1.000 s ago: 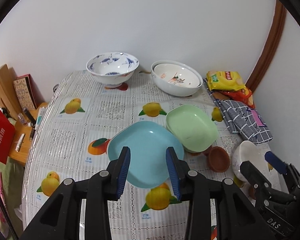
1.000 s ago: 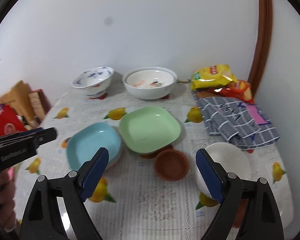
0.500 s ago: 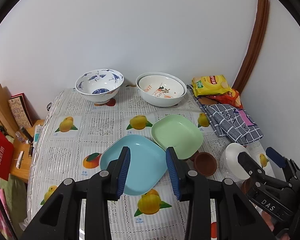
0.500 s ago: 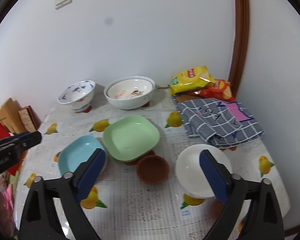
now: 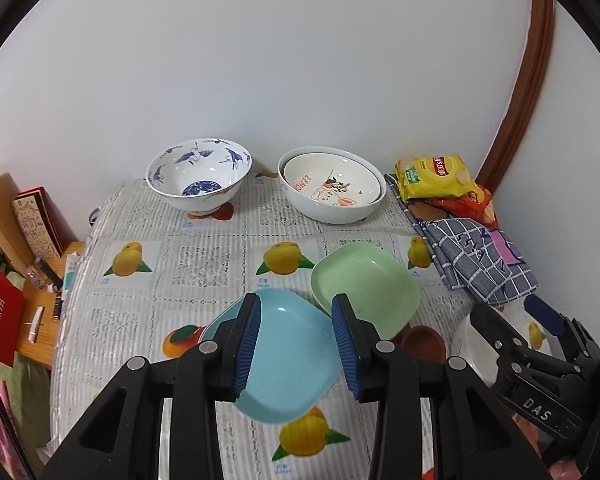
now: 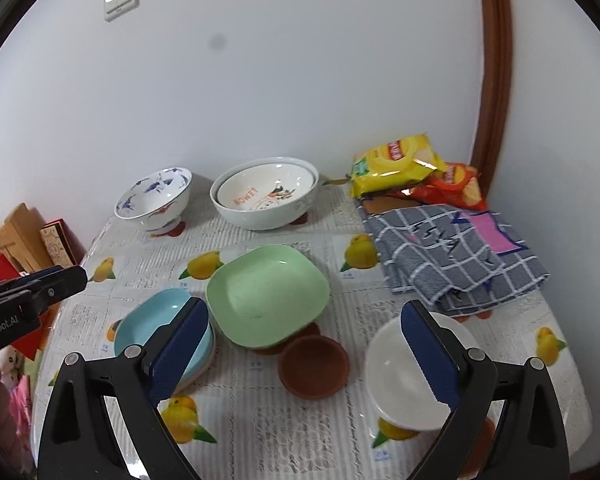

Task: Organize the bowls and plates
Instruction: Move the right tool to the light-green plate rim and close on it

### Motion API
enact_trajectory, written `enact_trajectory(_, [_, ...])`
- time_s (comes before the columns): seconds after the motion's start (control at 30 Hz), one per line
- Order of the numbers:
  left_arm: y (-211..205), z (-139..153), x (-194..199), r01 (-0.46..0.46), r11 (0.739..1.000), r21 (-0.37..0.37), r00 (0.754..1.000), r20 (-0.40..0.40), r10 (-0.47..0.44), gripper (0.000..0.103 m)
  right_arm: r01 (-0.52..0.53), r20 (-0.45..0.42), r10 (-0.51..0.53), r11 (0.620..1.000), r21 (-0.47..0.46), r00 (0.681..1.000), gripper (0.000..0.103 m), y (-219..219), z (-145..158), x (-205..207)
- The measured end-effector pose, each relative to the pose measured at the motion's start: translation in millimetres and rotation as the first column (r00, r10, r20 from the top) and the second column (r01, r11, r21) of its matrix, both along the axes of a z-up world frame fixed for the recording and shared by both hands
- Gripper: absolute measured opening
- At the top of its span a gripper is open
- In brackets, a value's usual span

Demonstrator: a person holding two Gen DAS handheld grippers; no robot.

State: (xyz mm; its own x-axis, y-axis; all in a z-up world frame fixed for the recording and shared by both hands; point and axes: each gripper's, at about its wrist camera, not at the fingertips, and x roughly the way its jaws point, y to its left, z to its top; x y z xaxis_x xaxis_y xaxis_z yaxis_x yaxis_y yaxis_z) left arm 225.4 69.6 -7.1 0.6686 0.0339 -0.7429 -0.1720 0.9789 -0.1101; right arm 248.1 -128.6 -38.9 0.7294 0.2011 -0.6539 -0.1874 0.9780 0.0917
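Dishes are sitting across the fruit-print tablecloth (image 5: 204, 256) in the left wrist view. At the back, a blue-patterned bowl (image 5: 199, 181) is standing empty, and beside it a large white bowl (image 5: 332, 185) is holding a smaller printed bowl nested inside. The left gripper (image 5: 296, 350) is hovering over the empty blue plate (image 5: 288, 354), its jaws partly open and gripping nothing. An empty green plate (image 5: 365, 287) is lying just beside the blue one.

From the right wrist view, the right gripper (image 6: 306, 354) is spreading its jaws wide, holding nothing. Between them a small brown dish (image 6: 313, 367) is sitting empty, touching the green plate's (image 6: 267, 295) near edge, which is resting on another brown dish. A white bowl (image 6: 410, 372) is lying behind the right-hand finger. Snack bags (image 6: 396, 164) and a checked cloth (image 6: 452, 254) are lying at the right.
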Motion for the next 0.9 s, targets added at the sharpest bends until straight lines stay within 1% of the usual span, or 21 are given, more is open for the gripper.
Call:
enact_trajectory(0.13, [2.4,-9.1,20.3,-0.006,1.0,0.007,1.0,-0.021,0.006,0.035,-0.004,-0.006,0.004,1.0,-0.014,1.0,0.096,7.2,-6.4,21.6])
enact_trajectory(0.27, [4.3,-20.6,42.3,-0.004,1.0,0.008,0.999,-0.036,0.005,0.035,-0.01,-0.004,0.01,1.0,-0.027,1.0,0.092,11.1,-11.9,45.3])
enact_trajectory(0.43, [3.0,-34.9,68.2,0.009,1.0,0.001,0.998,-0.059,-0.009,0.035,0.005,-0.016,-0.005,1.0,-0.017,1.0,0.092,9.1,-21.5,74.7])
enact_trajectory(0.53, [0.1,-42.6,82.7,0.016,1.0,0.015,0.997,-0.069,-0.014,0.035,0.011,-0.034,-0.011,1.0,-0.011,0.999,0.092,7.3,-28.2,88.3])
enact_trajectory(0.83, [-6.8,-76.0,123.3,0.045,0.999,0.009,0.991,-0.129,-0.043,0.035,0.015,-0.095,-0.016,1.0,-0.008,0.995,0.092,8.3,-64.4,120.4])
enact_trajectory(0.9, [-8.0,-84.8,130.7,0.053,0.999,0.008,0.988,-0.144,-0.052,0.035,0.023,-0.113,-0.025,1.0,-0.017,0.993,0.089,9.3,-74.2,124.5])
